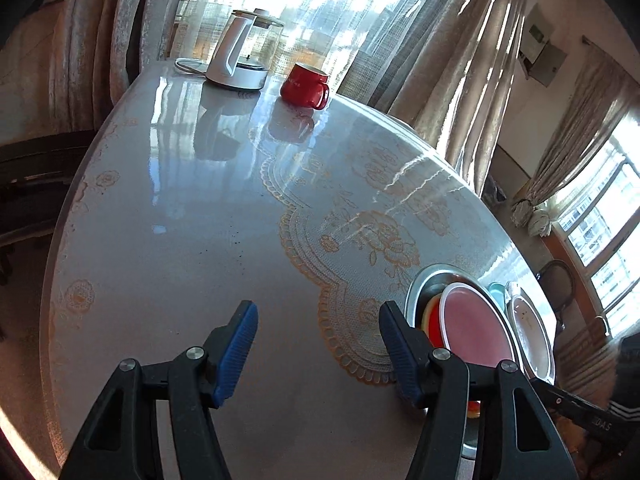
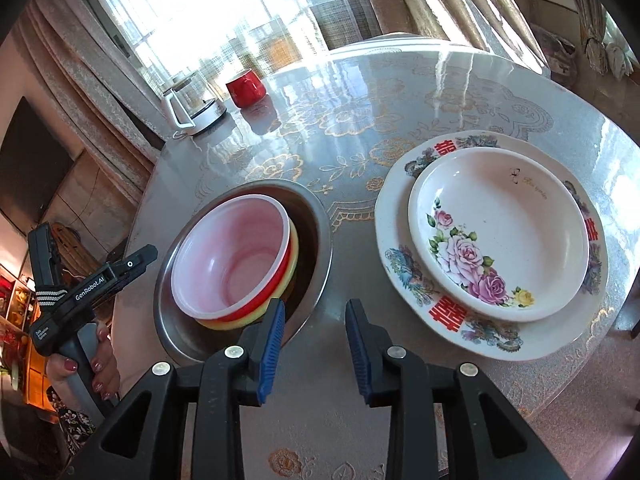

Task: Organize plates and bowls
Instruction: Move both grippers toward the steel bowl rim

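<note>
Nearest the right wrist camera, the right gripper point(image 2: 314, 350) hung with its blue pads parted and nothing between them, just above the bare table point(image 2: 320, 412) and between the two stacks. The left gripper point(image 1: 318, 350) stood spread wider, also empty, over open tabletop with the bowl stack at its right-hand pad.

Just beyond the right gripper's left pad sat the wide, shallow stainless-steel basin point(image 2: 320, 264), and nested in it a red plastic bowl with a white rim and pale pink inside point(image 2: 236, 256), itself sitting in a yellow bowl point(image 2: 294, 264) of which only the edge showed. These plastic bowls looked light, slightly flexible and unlikely to break; a pinch over the near rim, one pad inside and one outside, would probably lift them, though a nested pair might come up together. The steel basin looked stiff and slick, so its flat lip seemed the only sensible hold.

To the right lay a white deep plate printed with pink roses point(image 2: 500, 232), resting on a larger scalloped plate with red characters and a patterned border point(image 2: 394, 208). Both appeared glazed, heavy, slippery and breakable; a firm bite on the raised rim would be needed.

Farther off stood a red mug point(image 2: 247, 87) and a glass kettle with a white handle point(image 2: 191, 105).
</note>
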`<state>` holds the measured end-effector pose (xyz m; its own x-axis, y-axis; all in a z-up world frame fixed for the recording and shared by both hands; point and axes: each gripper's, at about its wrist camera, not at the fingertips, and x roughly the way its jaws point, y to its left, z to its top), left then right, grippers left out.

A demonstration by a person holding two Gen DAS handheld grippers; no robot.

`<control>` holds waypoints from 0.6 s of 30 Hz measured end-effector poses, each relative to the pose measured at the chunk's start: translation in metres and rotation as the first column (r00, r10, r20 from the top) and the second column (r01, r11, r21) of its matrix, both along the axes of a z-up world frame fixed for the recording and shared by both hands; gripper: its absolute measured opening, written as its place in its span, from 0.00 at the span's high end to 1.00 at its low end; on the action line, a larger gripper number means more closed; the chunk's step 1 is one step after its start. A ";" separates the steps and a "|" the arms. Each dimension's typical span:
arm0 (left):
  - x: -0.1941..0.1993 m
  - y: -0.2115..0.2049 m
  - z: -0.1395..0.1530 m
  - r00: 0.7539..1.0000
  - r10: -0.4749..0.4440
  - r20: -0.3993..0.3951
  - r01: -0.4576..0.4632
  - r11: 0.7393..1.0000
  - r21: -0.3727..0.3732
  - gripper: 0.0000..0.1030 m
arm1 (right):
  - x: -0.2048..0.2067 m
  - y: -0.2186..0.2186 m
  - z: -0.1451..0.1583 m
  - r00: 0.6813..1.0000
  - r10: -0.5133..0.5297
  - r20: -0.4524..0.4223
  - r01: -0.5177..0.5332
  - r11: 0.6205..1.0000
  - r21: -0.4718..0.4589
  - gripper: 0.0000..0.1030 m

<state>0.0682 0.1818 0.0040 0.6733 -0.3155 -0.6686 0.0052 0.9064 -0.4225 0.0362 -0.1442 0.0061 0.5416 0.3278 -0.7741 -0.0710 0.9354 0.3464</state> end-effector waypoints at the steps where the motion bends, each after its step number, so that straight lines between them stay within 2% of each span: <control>1: 0.000 -0.001 0.001 1.000 0.008 -0.002 -0.008 1.000 0.009 0.38 | -0.001 0.000 -0.002 1.000 0.000 -0.006 0.000 1.000 0.007 0.69; 6: -0.006 -0.010 -0.003 0.999 0.034 -0.035 -0.031 0.997 0.072 0.37 | -0.002 0.001 -0.002 1.000 0.006 0.000 -0.006 1.000 0.008 0.68; 10: -0.021 -0.016 -0.004 0.995 0.093 -0.044 -0.087 0.989 0.117 0.35 | 0.000 0.001 -0.004 1.000 -0.007 -0.017 0.008 1.000 0.021 0.62; 15: -0.034 -0.028 -0.007 0.989 0.131 -0.072 -0.113 0.970 0.216 0.33 | -0.002 0.002 -0.007 1.000 0.012 -0.010 -0.012 0.999 0.043 0.61; 18: -0.039 -0.034 -0.008 0.987 0.136 -0.084 -0.111 0.962 0.251 0.30 | -0.005 0.001 -0.008 1.000 0.013 -0.005 -0.012 0.998 0.059 0.56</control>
<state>0.0290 0.1474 -0.0038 0.6228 -0.0529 -0.7806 -0.1440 0.9729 -0.1808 0.0309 -0.1427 -0.0024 0.5329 0.3794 -0.7563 -0.0806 0.9125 0.4010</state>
